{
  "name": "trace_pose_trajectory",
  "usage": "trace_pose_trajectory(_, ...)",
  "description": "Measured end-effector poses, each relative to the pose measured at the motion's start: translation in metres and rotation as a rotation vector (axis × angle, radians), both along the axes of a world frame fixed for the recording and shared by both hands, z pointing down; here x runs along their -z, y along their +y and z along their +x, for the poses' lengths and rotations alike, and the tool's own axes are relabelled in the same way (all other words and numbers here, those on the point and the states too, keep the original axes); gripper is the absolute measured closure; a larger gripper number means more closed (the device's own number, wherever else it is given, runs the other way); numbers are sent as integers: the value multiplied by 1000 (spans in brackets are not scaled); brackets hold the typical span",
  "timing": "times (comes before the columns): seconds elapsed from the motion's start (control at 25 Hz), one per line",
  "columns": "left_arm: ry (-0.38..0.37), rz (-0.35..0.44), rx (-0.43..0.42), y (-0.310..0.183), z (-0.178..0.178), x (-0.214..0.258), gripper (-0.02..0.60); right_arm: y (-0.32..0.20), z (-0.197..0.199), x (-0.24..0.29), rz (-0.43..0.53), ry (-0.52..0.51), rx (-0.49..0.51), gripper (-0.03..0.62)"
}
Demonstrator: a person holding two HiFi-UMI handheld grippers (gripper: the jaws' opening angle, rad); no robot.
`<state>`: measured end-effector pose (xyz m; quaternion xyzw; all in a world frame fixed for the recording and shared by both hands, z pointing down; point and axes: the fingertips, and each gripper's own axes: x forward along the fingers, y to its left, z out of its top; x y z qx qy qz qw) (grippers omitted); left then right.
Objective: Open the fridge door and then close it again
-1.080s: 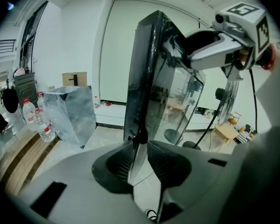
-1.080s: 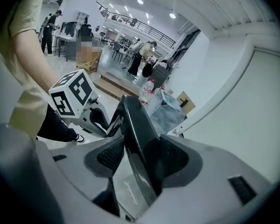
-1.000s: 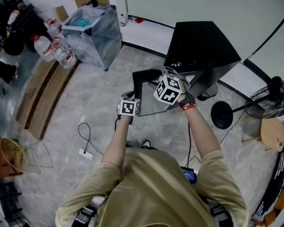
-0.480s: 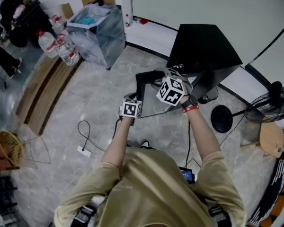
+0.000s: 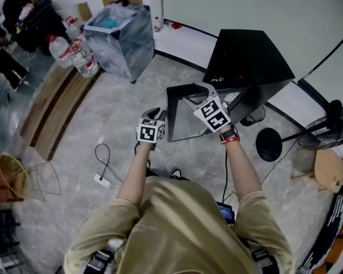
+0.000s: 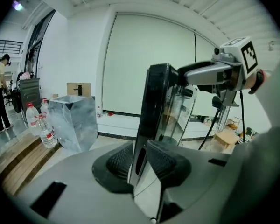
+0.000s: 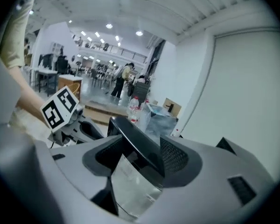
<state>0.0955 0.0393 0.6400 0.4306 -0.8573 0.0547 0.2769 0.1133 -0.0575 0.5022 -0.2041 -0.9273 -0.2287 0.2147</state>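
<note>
Door open, right grip easing off

The left gripper (image 6: pixel 139 161) is clamped, about half closed, on the door's (image 6: pixel 155 101) free side edge. Just beyond, the right gripper (image 7: pixel 139 158) straddles the top edge, its jaws just opened wide (no longer squeezing). The door stands swung out from the fridge (image 5: pixel 248 56), slightly wider than a second ago, so closing likely comes next.

Glossy black-framed clear glass fridge door (image 5: pixel 187 121); smooth, polished marbled floor (image 5: pixel 103 119).
</note>
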Motion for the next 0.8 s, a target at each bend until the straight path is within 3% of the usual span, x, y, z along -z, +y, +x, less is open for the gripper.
trace_pose_trajectory(0.12,-44,30,18,13,-5,23,474,-19,2,22,-161,-89,-152,338)
trace_pose_trajectory(0.32,-97,137,84,26,-13,70,476,-55,16,41,-325,-189,-383,394)
trace_pose_trajectory(0.48,-169,200,124,34,-20,109,517,-56,26,47,-386,-228,-437,459)
trace_pose_trajectory(0.8,-275,258,124,33,-10,156,535,-45,43,57,-502,-292,-461,520)
